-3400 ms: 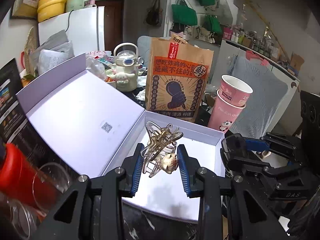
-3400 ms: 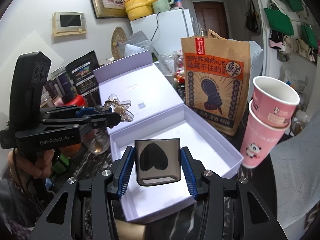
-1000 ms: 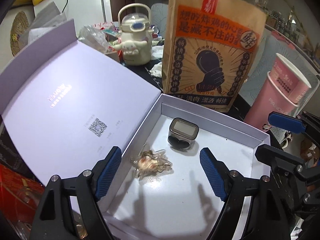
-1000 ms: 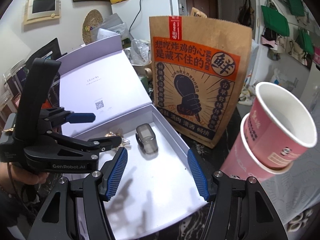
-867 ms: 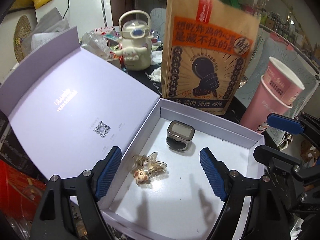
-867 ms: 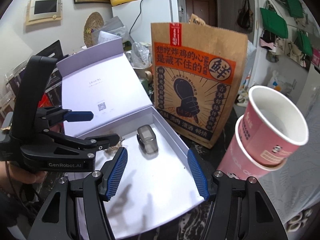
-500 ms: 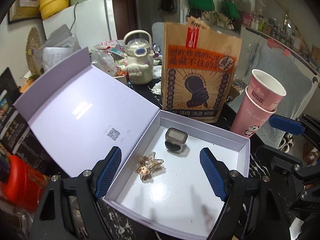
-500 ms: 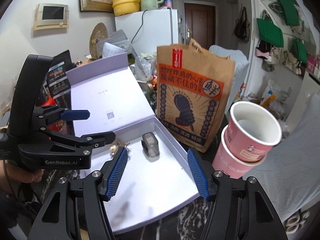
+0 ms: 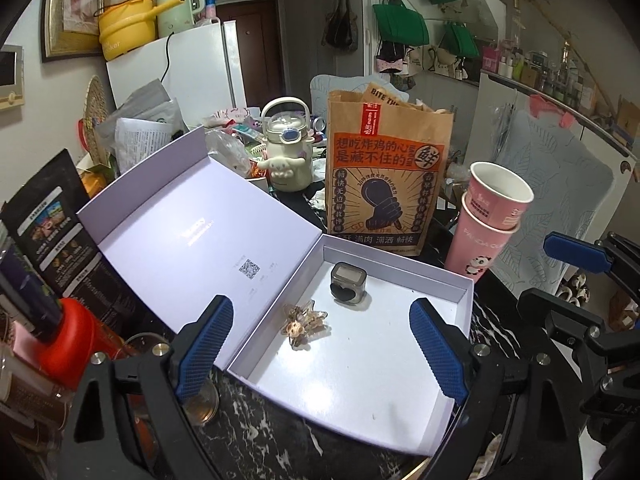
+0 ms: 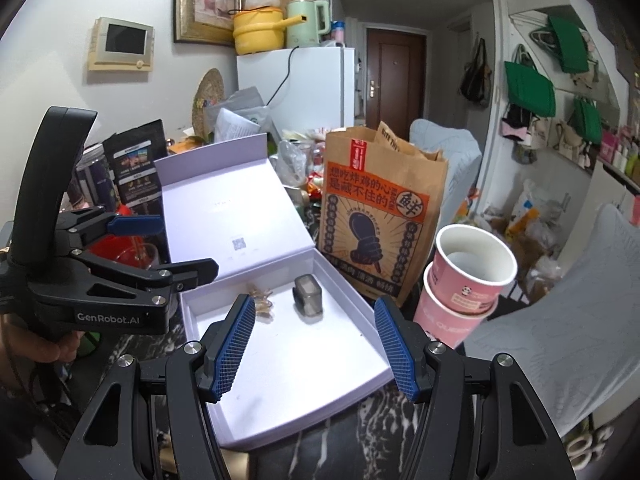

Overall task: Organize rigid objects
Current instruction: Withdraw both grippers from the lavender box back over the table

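A white box (image 9: 400, 428) (image 10: 348, 396) lies open on the dark marble table, its lid (image 9: 192, 236) leaning back to the left. Inside, near the far end, rest a clear hair claw with a small charm (image 9: 304, 322) (image 10: 262, 302) and a small grey case with a black heart (image 9: 348, 283) (image 10: 308, 294). My left gripper (image 9: 320, 344) hovers above the box, its jaws opening, nothing between them. My right gripper (image 10: 316, 348) is open and empty, raised over the box's near right part. The left gripper (image 10: 168, 248) also shows in the right wrist view.
A brown paper bag (image 9: 386, 176) stands behind the box. Two stacked pink paper cups (image 9: 488, 224) stand to its right. A cream kettle-shaped bottle (image 9: 286, 152), a red-lidded jar (image 9: 68, 344), a glass (image 9: 200, 400) and black packets (image 9: 48, 224) crowd the left and back.
Both grippers have let go of their objects, which now lie in the box, and have pulled up and back from it. The left jaws stand wider than before.
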Action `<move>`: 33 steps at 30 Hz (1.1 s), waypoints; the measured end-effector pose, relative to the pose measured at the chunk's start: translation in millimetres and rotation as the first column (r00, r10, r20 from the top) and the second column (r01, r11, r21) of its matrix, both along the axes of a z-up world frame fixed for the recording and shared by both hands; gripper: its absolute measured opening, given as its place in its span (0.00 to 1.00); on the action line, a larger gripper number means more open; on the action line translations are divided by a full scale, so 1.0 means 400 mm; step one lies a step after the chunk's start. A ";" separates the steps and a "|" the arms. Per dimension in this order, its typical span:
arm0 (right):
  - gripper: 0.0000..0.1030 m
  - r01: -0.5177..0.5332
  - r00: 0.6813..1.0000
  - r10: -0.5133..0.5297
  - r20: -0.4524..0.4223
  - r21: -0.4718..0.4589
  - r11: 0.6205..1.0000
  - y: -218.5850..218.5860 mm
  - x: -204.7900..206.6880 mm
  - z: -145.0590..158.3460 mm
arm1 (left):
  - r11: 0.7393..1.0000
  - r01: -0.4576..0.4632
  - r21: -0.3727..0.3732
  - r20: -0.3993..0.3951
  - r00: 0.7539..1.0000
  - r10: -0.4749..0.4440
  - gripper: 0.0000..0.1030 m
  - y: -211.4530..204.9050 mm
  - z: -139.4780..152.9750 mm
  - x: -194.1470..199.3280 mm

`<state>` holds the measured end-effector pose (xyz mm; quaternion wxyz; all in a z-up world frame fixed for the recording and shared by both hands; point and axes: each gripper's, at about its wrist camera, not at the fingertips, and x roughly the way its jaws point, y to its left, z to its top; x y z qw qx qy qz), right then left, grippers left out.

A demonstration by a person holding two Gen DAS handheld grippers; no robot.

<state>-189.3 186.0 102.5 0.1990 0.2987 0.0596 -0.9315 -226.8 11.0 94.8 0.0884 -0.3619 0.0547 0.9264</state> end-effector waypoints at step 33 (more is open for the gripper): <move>0.81 0.011 0.999 -0.012 -0.035 -0.026 1.000 0.005 0.258 0.012 | 0.999 0.033 0.018 -0.040 0.999 -0.032 1.00 -0.016 0.002 0.288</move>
